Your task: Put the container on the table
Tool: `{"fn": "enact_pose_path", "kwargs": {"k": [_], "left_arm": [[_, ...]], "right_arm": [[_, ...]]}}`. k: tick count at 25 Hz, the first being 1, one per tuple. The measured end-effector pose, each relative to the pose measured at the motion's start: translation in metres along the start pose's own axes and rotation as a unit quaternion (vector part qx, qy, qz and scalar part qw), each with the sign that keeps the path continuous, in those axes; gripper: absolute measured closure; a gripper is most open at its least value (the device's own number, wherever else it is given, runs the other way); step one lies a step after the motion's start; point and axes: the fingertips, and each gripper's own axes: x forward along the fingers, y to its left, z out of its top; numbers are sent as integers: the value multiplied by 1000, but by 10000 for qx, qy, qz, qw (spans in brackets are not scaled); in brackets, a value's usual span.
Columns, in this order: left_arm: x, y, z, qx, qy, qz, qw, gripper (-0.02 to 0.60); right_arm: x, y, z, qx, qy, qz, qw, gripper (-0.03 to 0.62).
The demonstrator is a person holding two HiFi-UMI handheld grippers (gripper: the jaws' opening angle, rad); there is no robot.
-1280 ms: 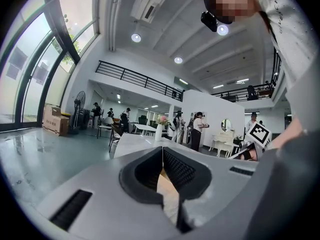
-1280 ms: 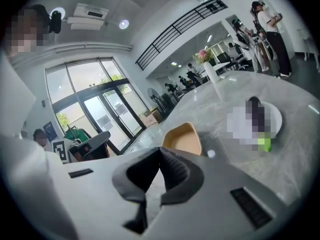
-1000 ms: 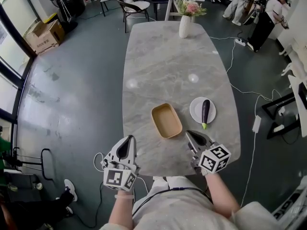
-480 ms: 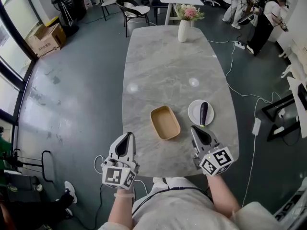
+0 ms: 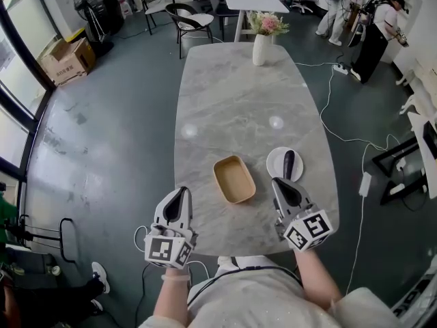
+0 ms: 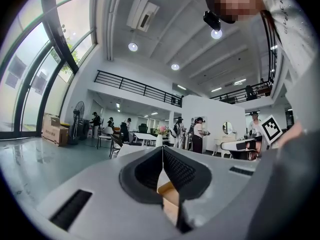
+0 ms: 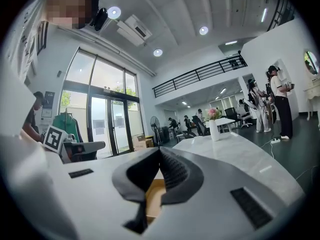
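Note:
A tan rectangular container (image 5: 234, 179) lies empty on the grey marble table (image 5: 232, 101), near its front end. My left gripper (image 5: 179, 195) hangs off the table's front left edge, shut and empty. My right gripper (image 5: 280, 184) is over the table's front right, just right of the container, also shut with nothing in it. In the left gripper view the jaws (image 6: 162, 149) meet, and the container (image 6: 169, 194) shows below them. The right gripper view shows the same: jaws (image 7: 160, 150) together, the container (image 7: 152, 196) beneath them.
A white plate (image 5: 274, 161) with a dark eggplant (image 5: 289, 162) sits right of the container. A white vase of flowers (image 5: 260, 43) stands at the table's far end. Chairs, a cardboard box (image 5: 66, 57), floor cables and several people stand around.
Both grippers have risen a little. The right one has rolled more upright and edged forward beside the container. The container and plate have not moved.

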Motion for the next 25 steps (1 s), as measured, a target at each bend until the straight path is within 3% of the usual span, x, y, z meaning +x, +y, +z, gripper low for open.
{"fn": "enact_pose_path", "kwargs": {"k": [25], "left_arm": [[11, 7, 1, -5, 14, 15, 10000, 575]], "right_arm": [[8, -10, 0, 30, 18, -69, 10000, 588]]}}
